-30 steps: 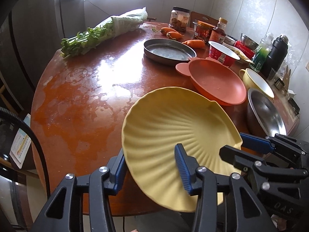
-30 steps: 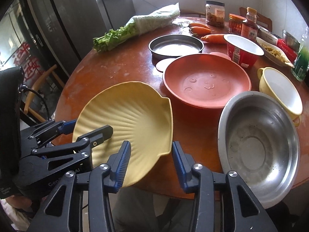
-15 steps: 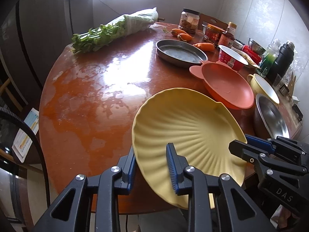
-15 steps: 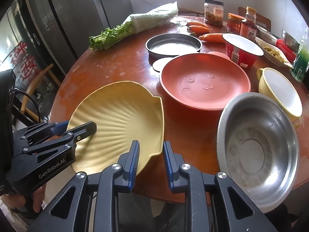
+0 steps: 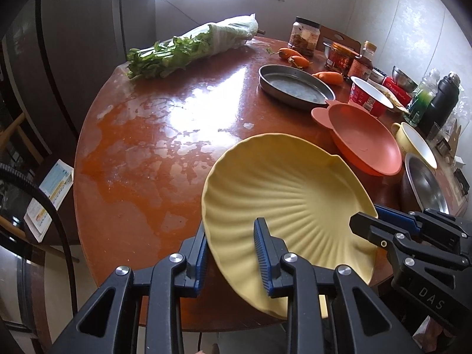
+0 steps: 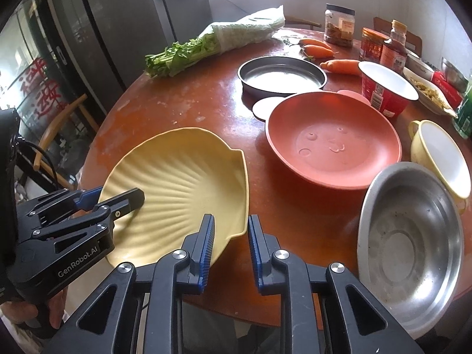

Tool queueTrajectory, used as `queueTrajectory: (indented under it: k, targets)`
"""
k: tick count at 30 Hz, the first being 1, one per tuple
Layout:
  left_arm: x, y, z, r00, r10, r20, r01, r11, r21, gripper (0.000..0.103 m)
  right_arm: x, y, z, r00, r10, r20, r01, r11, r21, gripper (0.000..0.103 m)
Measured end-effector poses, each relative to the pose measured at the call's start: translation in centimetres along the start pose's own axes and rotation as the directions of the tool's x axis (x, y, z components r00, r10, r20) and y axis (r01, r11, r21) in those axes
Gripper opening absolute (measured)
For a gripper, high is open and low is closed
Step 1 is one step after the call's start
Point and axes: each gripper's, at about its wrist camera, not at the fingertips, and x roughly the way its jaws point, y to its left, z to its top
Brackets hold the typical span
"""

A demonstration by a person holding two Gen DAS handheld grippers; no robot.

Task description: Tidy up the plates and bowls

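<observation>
Between both tools (image 5: 233, 252) (clamped): yellow plate (image 5: 283, 194)

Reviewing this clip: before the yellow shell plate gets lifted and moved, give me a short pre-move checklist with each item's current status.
1. Left gripper on the yellow plate: rim between its jaws, which have just been closing; ok.
2. Right gripper on the plate's opposite rim, jaws also just closed in; ok.
3. Plate apart from the pink plate: ok.
4. Plate empty: ok.
5. Plate overhangs the table edge near the person: not ok, so lift evenly.
6. Pads pressing firmly: cannot tell.
</observation>
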Motion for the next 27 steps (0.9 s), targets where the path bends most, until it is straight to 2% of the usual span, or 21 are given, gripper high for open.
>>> queueTrajectory:
  k: [10,12,17,19,23,25,27]
  targets:
    - [-0.1,0.0,-0.1,1.0,0.017,0.002,-0.017,1.0,-0.007,0.03,0.1,0.0,0.0,1.0,-0.009,0.001,0.009,1.0,0.001,0.024]
    - [-0.1,0.1,-0.1,1.0,0.025,-0.001,-0.025,1.0,-0.007,0.034,0.0,0.0,0.0,1.0,-0.017,0.007,0.017,1.0,0.002,0.024]
    - [-0.2,0.6,0.0,0.996,0.084,0.003,-0.084,0.996,-0.016,0.051,-0.5,-0.4,0.0,0.999,-0.028,0.024,0.028,1.0,0.012,0.024]
    - [-0.4,1.1,0.0,0.995,0.102,0.009,-0.102,0.994,-0.029,0.052,-0.7,-0.6,-0.1,0.999,-0.031,0.031,0.031,0.999,0.019,0.031]
    - [-1.0,1.9,0.0,0.991,0.133,0.01,-0.133,0.99,-0.056,0.057,-1.6,-0.9,-0.1,0.997,-0.059,0.057,0.057,0.998,0.021,0.037]
    - [-1.4,2.1,-0.1,0.987,0.156,0.021,-0.155,0.986,-0.059,0.059,-2.0,-1.0,0.0,0.995,-0.065,0.07,0.063,0.998,0.027,0.047]
    - [-1.8,2.3,-0.2,0.986,0.166,0.031,-0.163,0.984,-0.064,0.06,-2.3,-1.1,0.0,0.995,-0.066,0.08,0.064,0.997,0.033,0.051]
